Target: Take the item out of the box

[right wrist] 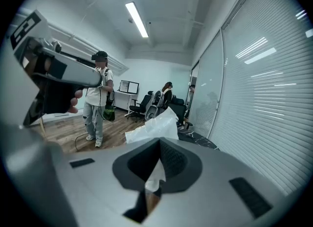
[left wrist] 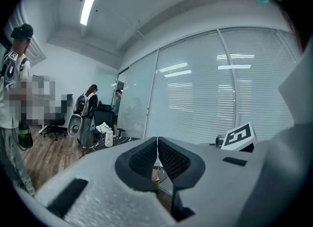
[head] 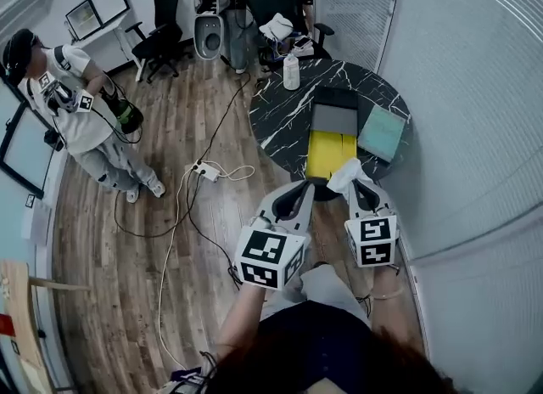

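An open box (head: 333, 121) with a grey upper part and a yellow inside (head: 327, 156) lies on the round black marble table (head: 276, 116). My right gripper (head: 355, 182) is held above the table's near edge, shut on a crumpled white plastic bag (head: 343, 173). In the right gripper view the bag (right wrist: 152, 127) sticks up out of the right gripper's (right wrist: 159, 145) closed jaws. Beside it, my left gripper (head: 299, 188) hovers near the box's front edge. In the left gripper view the left gripper (left wrist: 157, 140) has its jaws pressed together with nothing between them.
A teal lid (head: 382, 132) lies right of the box, and a white bottle (head: 291, 71) stands at the table's far edge. A person (head: 81, 116) stands on the wooden floor at left. Cables and a power strip (head: 205, 171) lie on the floor. Office chairs (head: 161, 27) stand further back.
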Motion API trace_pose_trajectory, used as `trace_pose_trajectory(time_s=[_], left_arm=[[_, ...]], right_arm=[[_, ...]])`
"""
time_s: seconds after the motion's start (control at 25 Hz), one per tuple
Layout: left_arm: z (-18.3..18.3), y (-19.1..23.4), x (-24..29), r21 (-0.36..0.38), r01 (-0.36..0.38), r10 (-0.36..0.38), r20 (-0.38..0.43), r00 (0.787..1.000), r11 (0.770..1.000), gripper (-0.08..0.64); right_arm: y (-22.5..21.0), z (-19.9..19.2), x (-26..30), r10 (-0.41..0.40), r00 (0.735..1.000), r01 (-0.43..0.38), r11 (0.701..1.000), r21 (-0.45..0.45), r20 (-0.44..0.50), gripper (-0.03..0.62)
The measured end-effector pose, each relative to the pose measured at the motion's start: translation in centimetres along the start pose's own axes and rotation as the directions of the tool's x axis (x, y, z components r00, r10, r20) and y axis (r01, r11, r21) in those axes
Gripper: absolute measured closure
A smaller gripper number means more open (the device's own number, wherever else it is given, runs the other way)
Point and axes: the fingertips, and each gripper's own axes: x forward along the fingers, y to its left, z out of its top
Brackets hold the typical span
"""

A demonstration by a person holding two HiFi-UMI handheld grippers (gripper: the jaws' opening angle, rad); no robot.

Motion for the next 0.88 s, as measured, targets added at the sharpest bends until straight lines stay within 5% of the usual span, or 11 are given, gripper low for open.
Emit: trace_pose_trajectory(time_s=[0.88], left_arm=[[-0.1, -5.5, -0.8, -0.003, -0.046, 0.046, -0.003, 0.999, 0.999, 0.532]], right_arm=[[-0.4, 0.1, -6.6, 0.085, 0.995, -0.084, 0.996, -0.004, 0.057, 0.569]])
